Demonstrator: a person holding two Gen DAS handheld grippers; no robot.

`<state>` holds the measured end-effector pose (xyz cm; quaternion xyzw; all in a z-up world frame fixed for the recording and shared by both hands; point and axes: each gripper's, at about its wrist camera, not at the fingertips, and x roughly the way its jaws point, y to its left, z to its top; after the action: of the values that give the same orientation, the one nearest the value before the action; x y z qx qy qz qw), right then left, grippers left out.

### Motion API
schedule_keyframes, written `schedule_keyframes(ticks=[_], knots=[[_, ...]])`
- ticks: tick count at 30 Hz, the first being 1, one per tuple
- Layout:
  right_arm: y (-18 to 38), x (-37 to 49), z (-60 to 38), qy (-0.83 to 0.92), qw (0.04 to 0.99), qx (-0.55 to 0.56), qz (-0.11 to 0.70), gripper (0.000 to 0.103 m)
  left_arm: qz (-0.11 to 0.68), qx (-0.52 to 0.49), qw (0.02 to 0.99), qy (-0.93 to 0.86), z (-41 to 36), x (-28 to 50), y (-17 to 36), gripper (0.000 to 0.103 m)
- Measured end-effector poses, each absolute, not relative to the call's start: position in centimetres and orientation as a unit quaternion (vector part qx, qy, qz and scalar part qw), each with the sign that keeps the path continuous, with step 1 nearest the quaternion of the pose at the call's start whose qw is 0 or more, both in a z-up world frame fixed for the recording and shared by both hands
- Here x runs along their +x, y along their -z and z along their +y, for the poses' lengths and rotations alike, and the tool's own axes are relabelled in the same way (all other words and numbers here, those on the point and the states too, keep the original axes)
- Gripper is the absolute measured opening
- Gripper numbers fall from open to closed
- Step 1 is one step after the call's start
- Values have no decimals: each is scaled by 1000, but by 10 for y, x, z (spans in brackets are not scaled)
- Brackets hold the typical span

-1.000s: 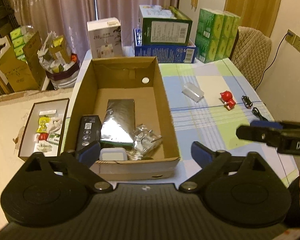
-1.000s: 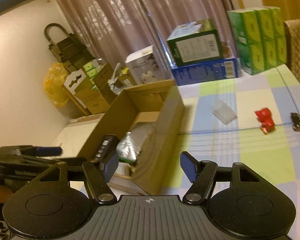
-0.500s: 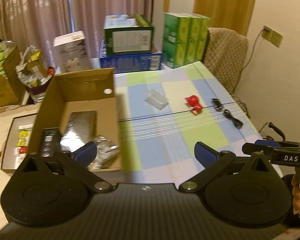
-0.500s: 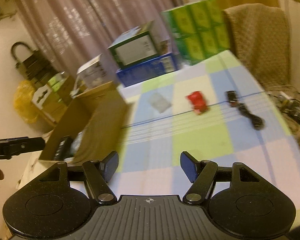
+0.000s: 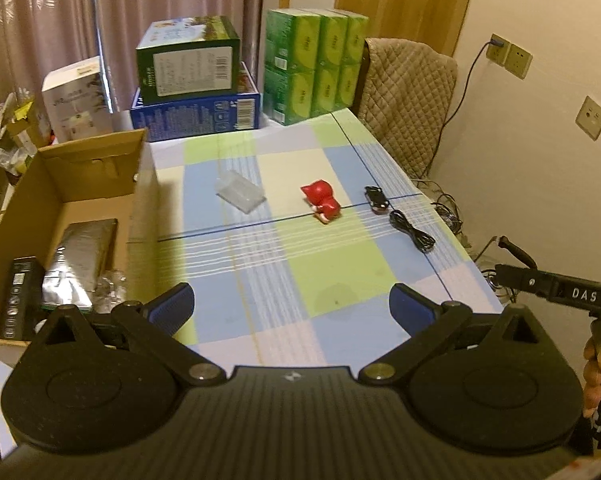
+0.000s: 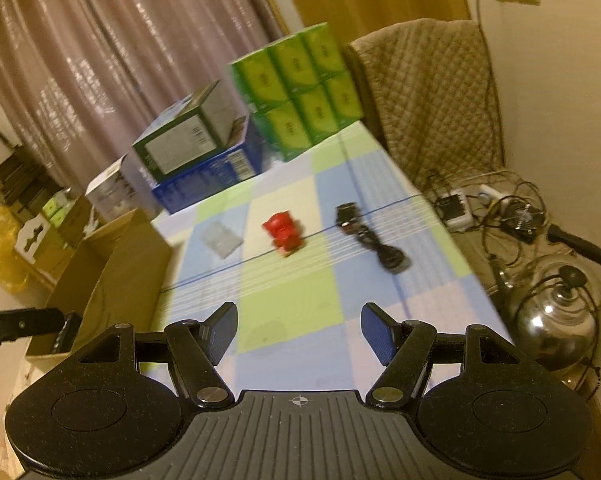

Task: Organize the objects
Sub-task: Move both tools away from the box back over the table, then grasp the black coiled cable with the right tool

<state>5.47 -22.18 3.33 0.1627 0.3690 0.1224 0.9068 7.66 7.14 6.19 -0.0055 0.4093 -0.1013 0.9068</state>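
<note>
1. Left gripper (image 5: 291,307) and right gripper (image 6: 299,330): both spread wide, empty, above the near table edge.
2. Loose items far ahead: clear case (image 5: 240,191), red figurine (image 5: 321,201), black cable (image 5: 411,231).
3. Judgement: approach one item squarely, straddle it, then close.
4. Cardboard box (image 5: 88,168), left: holds a silver pouch (image 5: 80,264) and a black remote (image 5: 18,300).

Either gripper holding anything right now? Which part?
Nothing held. Left gripper and right gripper are both open and empty above the checked tablecloth.
</note>
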Motion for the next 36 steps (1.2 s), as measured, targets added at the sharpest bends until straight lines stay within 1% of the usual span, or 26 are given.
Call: schedule_keyframes(ticks=[8,13,20,29,34,36], knots=[[-34,67,-245,-110,911,162,364,65,416,1,902,113,48,91,-54,102],[-33,81,-250,-115,912,153,362,65,406,34,908,101,32,103,-47,102],[-27,111,-251,-131,915,110,365,65,411,29,906,95,21,130,-30,102],[12,160,-249,-161,902,52,398,65,418,27,902,102,6,170,2,102],[35,191,-244,-179,897,12,405,65,440,27,891,107,-1,196,27,102],[46,203,-242,-184,893,-4,410,63,450,28,886,107,-3,207,36,102]])
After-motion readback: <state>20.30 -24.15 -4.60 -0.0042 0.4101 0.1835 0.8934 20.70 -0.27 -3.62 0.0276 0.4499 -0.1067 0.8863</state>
